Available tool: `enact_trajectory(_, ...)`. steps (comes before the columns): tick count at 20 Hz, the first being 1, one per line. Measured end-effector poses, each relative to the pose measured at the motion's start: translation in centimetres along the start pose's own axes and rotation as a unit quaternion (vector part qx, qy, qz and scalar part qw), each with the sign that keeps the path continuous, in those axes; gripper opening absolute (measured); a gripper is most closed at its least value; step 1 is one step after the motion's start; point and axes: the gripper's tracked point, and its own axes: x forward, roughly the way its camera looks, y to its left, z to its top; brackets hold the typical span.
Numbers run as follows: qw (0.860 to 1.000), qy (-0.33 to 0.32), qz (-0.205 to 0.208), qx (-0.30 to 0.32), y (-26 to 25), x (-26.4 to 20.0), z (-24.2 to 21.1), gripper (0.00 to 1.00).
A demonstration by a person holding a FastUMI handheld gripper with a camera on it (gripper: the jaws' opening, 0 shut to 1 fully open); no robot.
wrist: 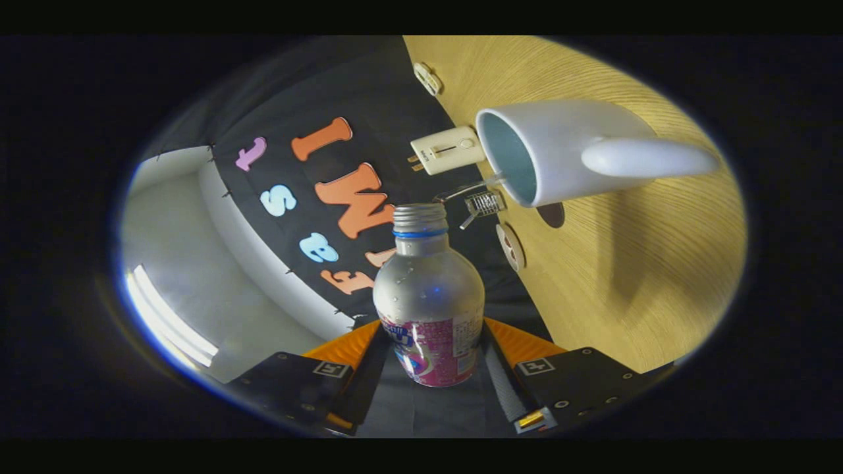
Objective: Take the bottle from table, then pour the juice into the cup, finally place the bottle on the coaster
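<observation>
Both fingers [377, 355] are pressed against the juice bottle [429, 296], which is gripped between them, uncapped and tilted toward the white cup [560, 151] on the wooden table [645, 263] just beyond.

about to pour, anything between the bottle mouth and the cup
Nothing visible. The gripper is shut on the bottle, tilted toward the white cup; only open air lies between them.

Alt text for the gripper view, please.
The gripper is shut on an uncapped clear bottle with a pink label, tipped toward a white mug on the wooden table. The bottle's mouth is short of the mug's rim.
</observation>
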Motion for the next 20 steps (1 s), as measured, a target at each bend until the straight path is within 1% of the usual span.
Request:
enact_trajectory(2,1.000,0.000,0.006,0.015,0.1,0.2,0.1,0.77)
enact_trajectory(20,0.999,-0.006,0.021,0.042,0.3,0.9,0.2,0.77)
